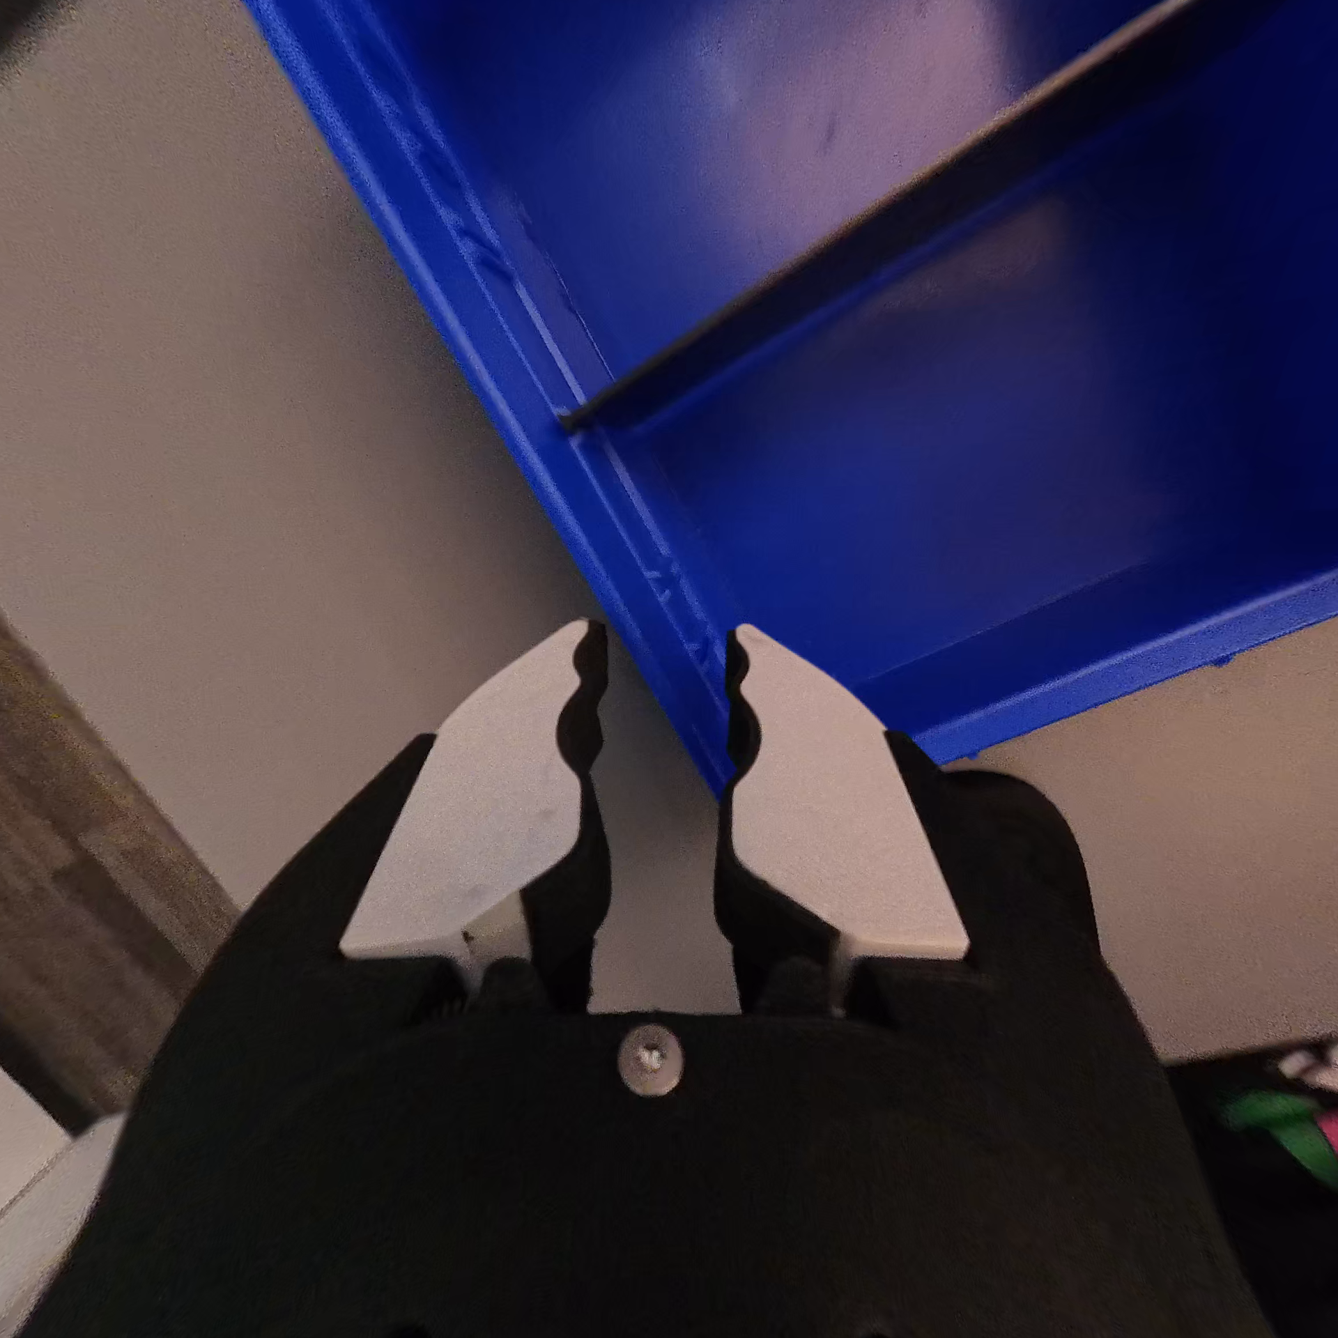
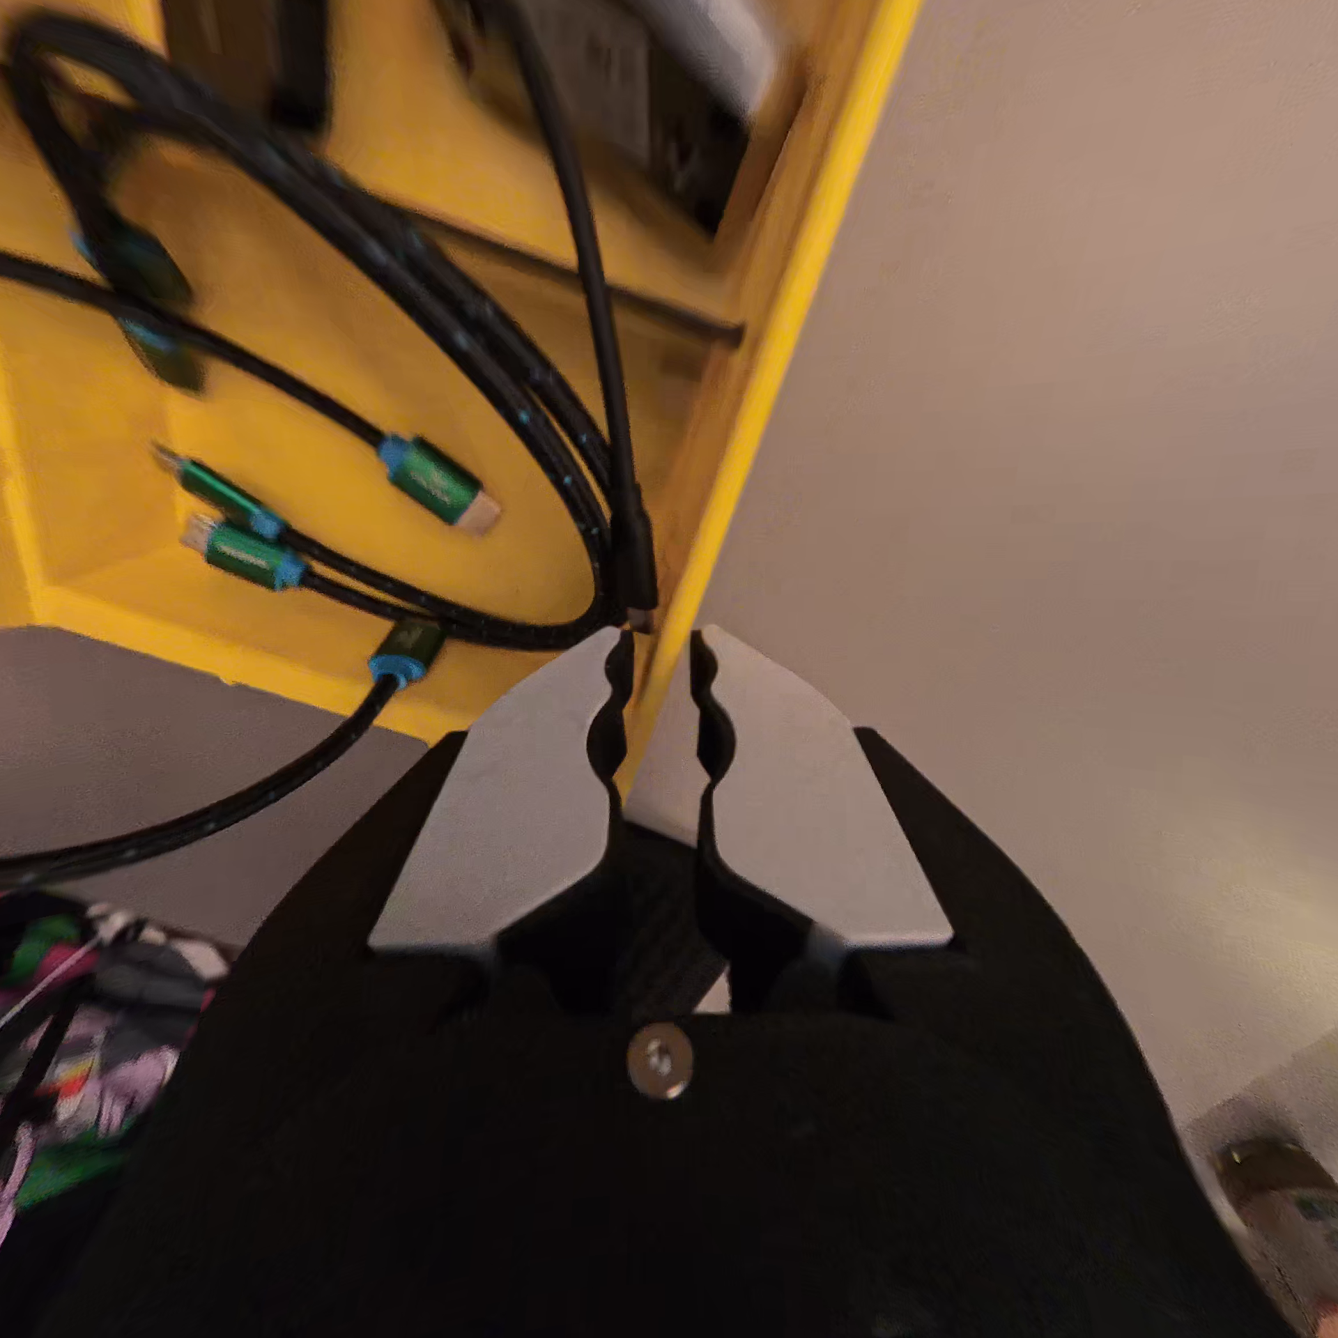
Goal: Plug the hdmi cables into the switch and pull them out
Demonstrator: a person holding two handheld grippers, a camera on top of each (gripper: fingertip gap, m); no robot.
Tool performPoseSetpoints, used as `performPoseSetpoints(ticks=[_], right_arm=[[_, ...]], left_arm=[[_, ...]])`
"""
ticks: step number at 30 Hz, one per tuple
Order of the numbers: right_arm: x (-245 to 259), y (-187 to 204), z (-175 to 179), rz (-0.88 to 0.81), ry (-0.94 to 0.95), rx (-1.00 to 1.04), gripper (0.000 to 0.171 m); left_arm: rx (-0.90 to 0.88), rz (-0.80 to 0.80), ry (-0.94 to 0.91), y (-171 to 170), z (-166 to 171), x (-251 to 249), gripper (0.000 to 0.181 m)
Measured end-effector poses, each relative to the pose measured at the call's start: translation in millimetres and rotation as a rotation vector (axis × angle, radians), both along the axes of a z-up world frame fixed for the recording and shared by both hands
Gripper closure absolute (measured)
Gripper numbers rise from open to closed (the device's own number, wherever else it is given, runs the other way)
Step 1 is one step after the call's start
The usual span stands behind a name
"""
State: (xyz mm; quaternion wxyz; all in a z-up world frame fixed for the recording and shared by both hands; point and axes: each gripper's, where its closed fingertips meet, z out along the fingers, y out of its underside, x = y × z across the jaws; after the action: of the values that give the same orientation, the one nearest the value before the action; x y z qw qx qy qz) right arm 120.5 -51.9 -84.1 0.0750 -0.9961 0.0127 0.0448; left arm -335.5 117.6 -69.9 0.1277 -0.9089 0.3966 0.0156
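While both grippers hang empty | left gripper (image 1: 666, 637) parted over blue bin (image 1: 941, 507) rim on pale surface (image 1: 217, 434) | right gripper (image 2: 662, 641) parted at yellow bin (image 2: 760, 405) edge | hdmi cables (image 2: 434, 481), green plugs, lie inside; plug lettering too blurred | switch unidentifiable.

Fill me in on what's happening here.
Nothing is being held. The left gripper is open over the rim of a blue bin whose visible compartments look empty. The right gripper is open at the edge of a yellow bin holding loose HDMI cables. No cable looks plugged in; the switch can't be made out.
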Motion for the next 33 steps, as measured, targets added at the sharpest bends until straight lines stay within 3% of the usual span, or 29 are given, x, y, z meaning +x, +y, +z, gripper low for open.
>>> performPoseSetpoints(ticks=[4,7,10,13,15,17,19,21,27,33], right_arm=[[15.7,17.4,62.7,-0.061,-0.125,0.310,0.153],[4.7,32.6,129.1,-0.012,-0.252,0.638,0.153],[-31.5,40.9,200.3,0.129,-0.440,1.047,0.142],[-95.0,33.2,230.4,0.350,-0.600,1.371,0.124],[-149.8,34.0,219.7,0.507,-0.528,1.420,0.123],[-206.3,38.7,187.8,0.586,-0.278,1.313,0.113],[-251.8,46.0,161.9,0.578,-0.077,1.213,0.115],[-276.8,62.6,136.3,0.549,-0.042,1.091,0.118],[-270.2,122.6,83.4,0.243,-0.206,0.776,0.116],[-252.7,137.1,14.7,0.083,-0.137,0.490,0.109]], left_arm=[[0.269,-0.026,-0.139,10.8,56.6,19.8,0.152],[0.536,-0.014,-0.215,22.4,106.4,30.4,0.145],[0.811,0.011,-0.302,28.4,157.1,37.1,0.141],[1.028,0.007,-0.404,22.7,195.8,42.8,0.146],[1.118,0.001,-0.435,16.6,210.9,43.9,0.146],[1.150,-0.009,-0.450,12.6,216.5,46.3,0.143],[1.150,-0.005,-0.452,12.4,216.9,48.2,0.138],[1.153,-0.008,-0.451,12.3,217.0,51.0,0.137],[1.174,-0.060,-0.472,2.3,221.4,63.9,0.138],[1.172,-0.105,-0.521,-11.4,226.5,73.8,0.137]])
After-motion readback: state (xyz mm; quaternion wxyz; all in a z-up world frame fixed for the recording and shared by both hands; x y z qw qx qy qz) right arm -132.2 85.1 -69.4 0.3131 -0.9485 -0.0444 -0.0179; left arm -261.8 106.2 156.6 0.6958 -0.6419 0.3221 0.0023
